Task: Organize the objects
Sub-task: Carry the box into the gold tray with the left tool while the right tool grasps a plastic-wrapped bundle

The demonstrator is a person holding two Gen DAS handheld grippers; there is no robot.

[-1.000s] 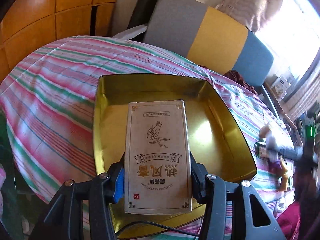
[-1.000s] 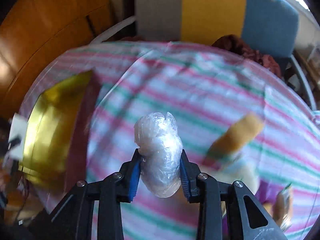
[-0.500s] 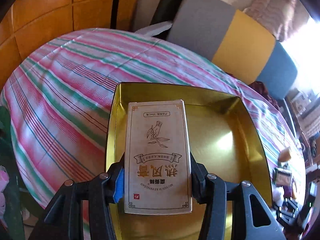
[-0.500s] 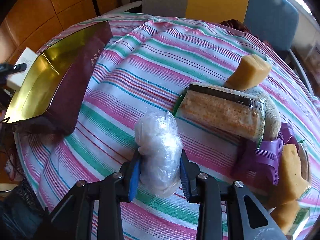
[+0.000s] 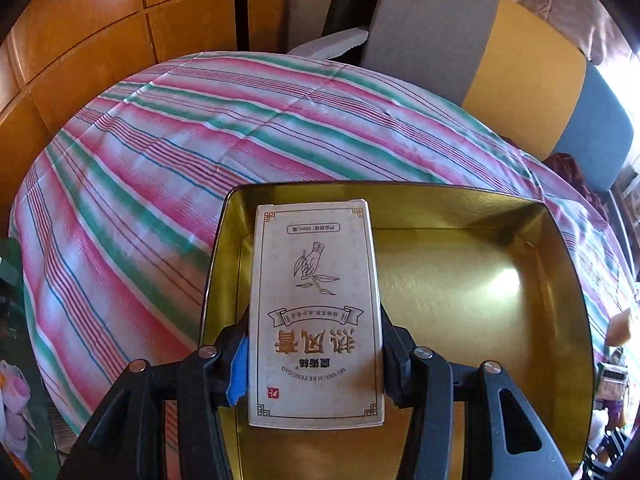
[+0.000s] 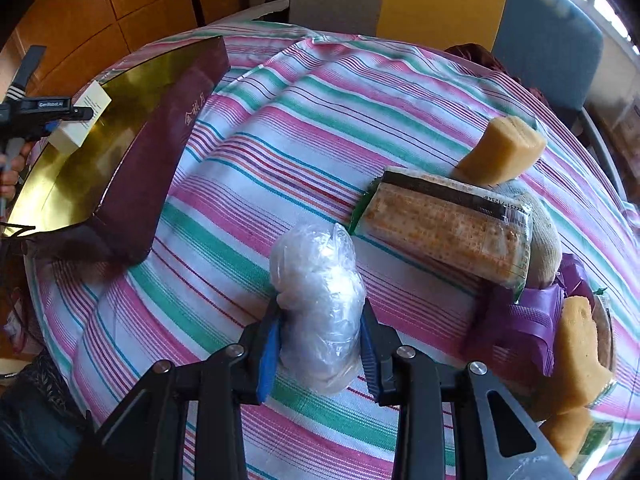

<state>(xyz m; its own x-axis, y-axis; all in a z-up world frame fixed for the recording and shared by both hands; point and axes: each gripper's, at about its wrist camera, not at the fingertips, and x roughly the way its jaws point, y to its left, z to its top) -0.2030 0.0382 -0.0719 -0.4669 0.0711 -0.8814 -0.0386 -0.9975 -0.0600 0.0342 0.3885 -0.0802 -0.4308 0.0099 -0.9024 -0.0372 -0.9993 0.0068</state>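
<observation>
My left gripper (image 5: 314,354) is shut on a beige carton with Chinese lettering (image 5: 314,312) and holds it over the left part of an open gold-lined tin box (image 5: 480,280). In the right wrist view the same box (image 6: 132,160) has maroon outer walls and lies at the table's left, with the left gripper (image 6: 76,114) and carton (image 6: 82,118) above it. My right gripper (image 6: 318,340) is shut on a clear plastic-wrapped bundle (image 6: 316,300), held above the striped tablecloth (image 6: 300,128).
At the right lie a cracker packet (image 6: 444,228), yellow sponge blocks (image 6: 500,150), a purple wrapper (image 6: 520,324) and a grey sock-like item (image 6: 544,232). A grey, yellow and blue sofa (image 5: 500,76) stands behind the table, wooden panels (image 5: 100,40) to the left.
The left gripper has carried the carton left and lower into the box. The right gripper swung from the box toward the snack pile, then steadied; both grips are unchanged.
</observation>
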